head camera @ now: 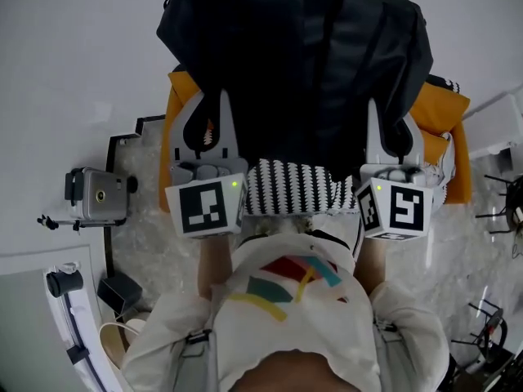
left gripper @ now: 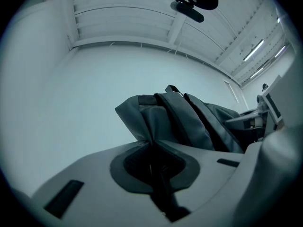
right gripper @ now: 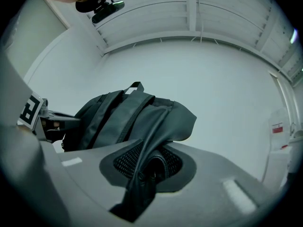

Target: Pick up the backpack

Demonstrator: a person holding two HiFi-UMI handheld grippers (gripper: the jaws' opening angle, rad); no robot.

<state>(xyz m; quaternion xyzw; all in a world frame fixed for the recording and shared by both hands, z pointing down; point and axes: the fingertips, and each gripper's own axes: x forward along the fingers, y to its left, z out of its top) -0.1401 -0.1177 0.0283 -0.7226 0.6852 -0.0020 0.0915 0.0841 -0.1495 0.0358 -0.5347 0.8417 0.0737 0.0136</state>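
A black backpack (head camera: pixel 298 64) hangs in the air in front of me, held up by both grippers. In the head view my left gripper (head camera: pixel 211 109) is shut on the bag's left lower edge, and my right gripper (head camera: pixel 394 121) is shut on its right lower edge. From the left gripper view, a fold of the backpack (left gripper: pixel 177 122) is pinched between the closed jaws. The right gripper view shows the backpack (right gripper: pixel 132 117) with a padded edge and zip seam clamped between that gripper's jaws. The straps run up the middle of the bag.
An orange seat or cushion (head camera: pixel 441 117) shows behind the bag on both sides. A camera on a small tripod (head camera: pixel 96 196) stands at the left. A black stand (head camera: pixel 502 198) is at the right edge. The person's white top fills the bottom of the head view.
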